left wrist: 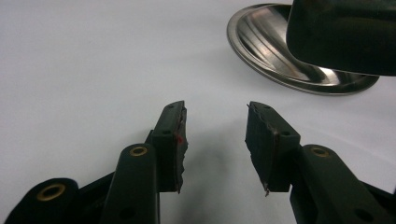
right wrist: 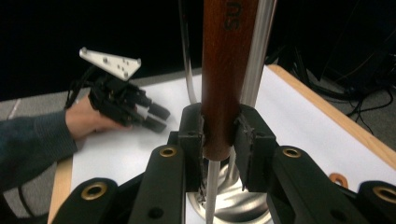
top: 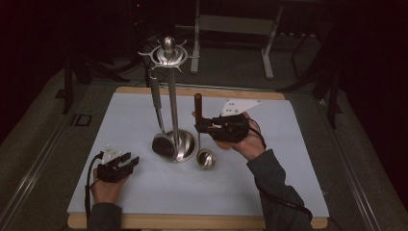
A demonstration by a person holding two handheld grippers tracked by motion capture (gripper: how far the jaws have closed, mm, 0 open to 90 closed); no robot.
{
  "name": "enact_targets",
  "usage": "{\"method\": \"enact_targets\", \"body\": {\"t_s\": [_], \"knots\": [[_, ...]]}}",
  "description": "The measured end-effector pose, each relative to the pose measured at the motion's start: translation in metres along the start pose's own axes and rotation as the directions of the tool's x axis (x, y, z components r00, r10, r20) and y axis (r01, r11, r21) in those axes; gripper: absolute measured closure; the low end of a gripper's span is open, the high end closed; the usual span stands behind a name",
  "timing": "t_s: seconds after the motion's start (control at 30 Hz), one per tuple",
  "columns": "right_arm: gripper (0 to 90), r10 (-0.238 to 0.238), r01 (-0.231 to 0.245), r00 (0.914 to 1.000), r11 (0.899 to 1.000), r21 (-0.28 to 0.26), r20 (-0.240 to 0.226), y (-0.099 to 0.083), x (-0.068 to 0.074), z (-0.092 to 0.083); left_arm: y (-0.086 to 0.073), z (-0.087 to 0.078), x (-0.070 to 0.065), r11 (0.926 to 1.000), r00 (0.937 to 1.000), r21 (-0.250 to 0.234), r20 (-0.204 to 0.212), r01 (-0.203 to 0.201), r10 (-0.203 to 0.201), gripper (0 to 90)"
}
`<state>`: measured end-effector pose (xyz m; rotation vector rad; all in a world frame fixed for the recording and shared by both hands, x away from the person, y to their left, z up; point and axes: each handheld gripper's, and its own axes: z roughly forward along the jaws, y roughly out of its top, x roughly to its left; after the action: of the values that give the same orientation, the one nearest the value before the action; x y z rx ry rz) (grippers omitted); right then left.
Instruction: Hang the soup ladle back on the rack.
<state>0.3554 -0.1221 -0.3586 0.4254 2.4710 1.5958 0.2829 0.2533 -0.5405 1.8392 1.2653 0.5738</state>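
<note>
Right gripper (right wrist: 219, 135) clamps the ladle's wooden handle (right wrist: 227, 70), stamped "05"; left gripper (left wrist: 215, 140) gapes empty.

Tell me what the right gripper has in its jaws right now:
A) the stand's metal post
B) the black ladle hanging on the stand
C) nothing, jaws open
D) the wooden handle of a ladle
D: in the right gripper view the right gripper has both pads pressed on the brown wooden handle, and the high view shows the ladle bowl hanging below, beside the stand.
</note>
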Motion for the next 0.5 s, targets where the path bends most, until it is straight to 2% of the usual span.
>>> {"method": "enact_targets", "body": {"t_s": [0.5], "knots": [[74.0, -0.001, 0.004, 0.9991, 0.997, -0.083, 0.044, 0.048, 0.005, -0.005, 0.000, 0.000, 0.000, 1.0000, 1.0000, 0.000, 0.000, 0.001, -0.001, 58.1]]}}
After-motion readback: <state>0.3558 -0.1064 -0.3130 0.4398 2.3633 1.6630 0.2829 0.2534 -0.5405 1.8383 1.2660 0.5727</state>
